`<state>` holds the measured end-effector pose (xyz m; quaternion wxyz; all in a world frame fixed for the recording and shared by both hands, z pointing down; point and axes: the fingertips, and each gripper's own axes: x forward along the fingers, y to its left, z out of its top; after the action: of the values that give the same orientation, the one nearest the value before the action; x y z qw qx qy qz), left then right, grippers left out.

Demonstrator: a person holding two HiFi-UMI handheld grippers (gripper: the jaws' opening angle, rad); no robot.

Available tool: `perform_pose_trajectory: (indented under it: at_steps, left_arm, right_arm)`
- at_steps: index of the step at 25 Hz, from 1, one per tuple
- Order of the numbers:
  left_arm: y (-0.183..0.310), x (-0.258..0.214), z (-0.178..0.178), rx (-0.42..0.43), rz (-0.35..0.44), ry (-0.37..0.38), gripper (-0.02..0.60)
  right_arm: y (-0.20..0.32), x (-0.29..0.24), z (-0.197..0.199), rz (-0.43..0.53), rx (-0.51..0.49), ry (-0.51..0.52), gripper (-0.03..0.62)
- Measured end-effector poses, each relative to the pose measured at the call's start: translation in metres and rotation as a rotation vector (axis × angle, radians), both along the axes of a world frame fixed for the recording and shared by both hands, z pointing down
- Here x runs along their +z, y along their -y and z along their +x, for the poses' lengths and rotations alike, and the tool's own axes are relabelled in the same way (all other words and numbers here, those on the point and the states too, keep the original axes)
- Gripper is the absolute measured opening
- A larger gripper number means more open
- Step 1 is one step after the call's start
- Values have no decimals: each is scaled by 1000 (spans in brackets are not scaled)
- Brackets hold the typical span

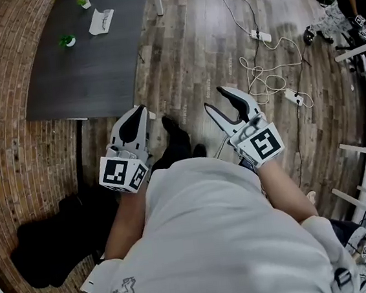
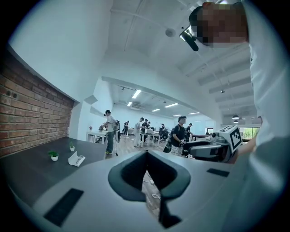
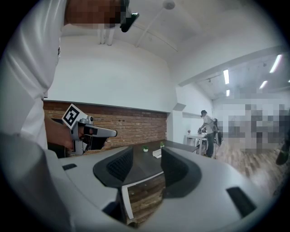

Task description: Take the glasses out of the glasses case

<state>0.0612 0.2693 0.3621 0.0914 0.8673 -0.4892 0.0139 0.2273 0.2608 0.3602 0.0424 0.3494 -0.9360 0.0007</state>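
Jaws first: my left gripper [image 1: 140, 109] has them pressed together on nothing, and my right gripper [image 1: 213, 98] has them spread wide, also empty. Both hang over the floor, well apart from the white case [image 1: 101, 21] on the dark table [image 1: 78, 75]. Its glasses are too small to make out. I'd expect them light, thin and fragile: steady the case and take the frame, not the lenses.
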Motion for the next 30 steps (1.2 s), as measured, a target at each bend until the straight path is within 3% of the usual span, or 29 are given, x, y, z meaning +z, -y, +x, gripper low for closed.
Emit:
perform_pose_trajectory:
  at_steps: [9,19,30]
  left_arm:
    - [84,3,-16,20,15,-25,11]
    - [187,-3,-82,-13,16,-21,11]
    - [249,-3,-133,-66,-7,-16,11]
  right_arm:
    - [78,-1,-14,-1,19,-10,199]
    - [197,-7,-83,-2,-25,-13,199]
    - [274,-10,-146,-15,-109,-17,199]
